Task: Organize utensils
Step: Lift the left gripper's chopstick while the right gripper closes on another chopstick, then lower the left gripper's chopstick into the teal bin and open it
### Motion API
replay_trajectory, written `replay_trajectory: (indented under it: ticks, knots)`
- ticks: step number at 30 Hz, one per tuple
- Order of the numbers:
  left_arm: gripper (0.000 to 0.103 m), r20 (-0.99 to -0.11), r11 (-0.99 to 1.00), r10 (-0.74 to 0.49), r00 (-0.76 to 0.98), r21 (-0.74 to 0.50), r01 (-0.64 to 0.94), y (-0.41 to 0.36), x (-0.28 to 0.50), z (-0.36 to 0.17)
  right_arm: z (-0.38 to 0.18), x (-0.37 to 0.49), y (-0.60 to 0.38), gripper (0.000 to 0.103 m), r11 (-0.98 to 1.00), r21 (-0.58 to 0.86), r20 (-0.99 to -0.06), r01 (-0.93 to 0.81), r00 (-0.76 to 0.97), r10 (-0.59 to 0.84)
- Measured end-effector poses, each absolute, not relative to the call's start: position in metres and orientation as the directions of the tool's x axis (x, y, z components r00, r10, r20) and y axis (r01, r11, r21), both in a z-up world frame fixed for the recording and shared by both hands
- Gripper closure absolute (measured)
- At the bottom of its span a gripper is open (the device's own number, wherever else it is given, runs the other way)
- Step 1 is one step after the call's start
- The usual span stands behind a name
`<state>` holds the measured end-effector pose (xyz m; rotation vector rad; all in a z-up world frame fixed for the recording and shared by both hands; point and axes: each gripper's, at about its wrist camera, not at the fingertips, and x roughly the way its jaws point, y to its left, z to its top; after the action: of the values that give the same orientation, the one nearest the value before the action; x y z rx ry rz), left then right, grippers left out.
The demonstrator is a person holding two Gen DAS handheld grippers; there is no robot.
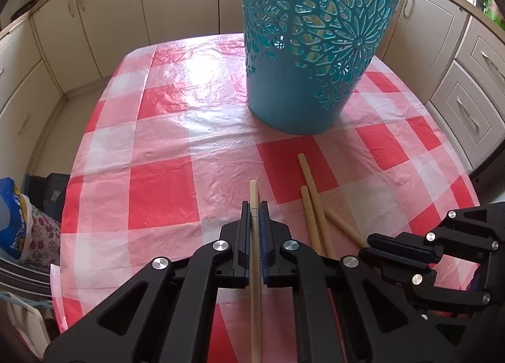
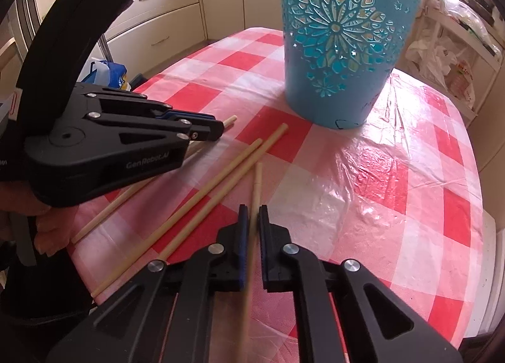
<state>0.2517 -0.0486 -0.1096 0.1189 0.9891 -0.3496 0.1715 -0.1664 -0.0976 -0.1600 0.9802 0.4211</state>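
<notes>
Left hand-held gripper [image 1: 255,210] is clamped on one chopstick [image 1: 254,237], right hand-held gripper [image 2: 252,214] pinches another chopstick [image 2: 255,192]; two loose chopsticks [image 2: 221,180] lie on the checkered worktop [image 2: 378,173] near the teal basket [image 2: 341,47].

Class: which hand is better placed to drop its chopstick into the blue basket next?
Probably left: left gripper clamps its chopstick squarely; right gripper's stick sits off-centre; basket ahead of both.

Red-checked tablecloth [image 1: 164,192], cream cabinets [image 1: 104,9], plastic bags [image 2: 442,57]
</notes>
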Motion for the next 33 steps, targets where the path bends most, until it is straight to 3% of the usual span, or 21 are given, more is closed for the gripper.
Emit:
replay_trajectory:
  ticks: [6,8,11,14,20,27,33]
  knots:
    - [0.094,-0.846,0.925,-0.184,0.501,0.022,0.378,-0.058,0.249,-0.109,-0.097,0.172,-0.164,0.095,0.904,0.038,-0.836,-0.426,0.482,0.262]
    - [0.098,-0.842,0.92,-0.168,0.512,0.053,0.388,-0.063,0.247,-0.108,-0.098,0.17,-0.164,0.096,0.903,0.035,-0.835,-0.428,0.484,0.262]
    - [0.098,-0.811,0.93,-0.203,0.548,0.016,0.367,-0.057,0.241,-0.101,-0.098,0.165,-0.167,0.097,0.906,0.048,-0.831,-0.42,0.486,0.27]
    - [0.098,-0.739,0.939,-0.263,0.62,-0.049,0.341,-0.044,0.229,-0.081,-0.098,0.159,-0.171,0.097,0.913,0.059,-0.822,-0.403,0.499,0.274]
    - [0.098,-0.507,0.916,-0.399,0.764,-0.177,0.36,-0.022,0.202,-0.016,-0.096,0.158,-0.166,0.097,0.914,0.039,-0.822,-0.403,0.508,0.259]
    - [0.098,-0.293,0.896,-0.435,0.852,-0.233,0.377,-0.019,0.191,0.053,-0.097,0.155,-0.163,0.097,0.92,0.039,-0.81,-0.389,0.527,0.257]
    - [0.098,-0.176,0.885,-0.437,0.882,-0.261,0.387,-0.024,0.203,0.095,-0.098,0.155,-0.168,0.097,0.922,0.068,-0.804,-0.382,0.526,0.277]
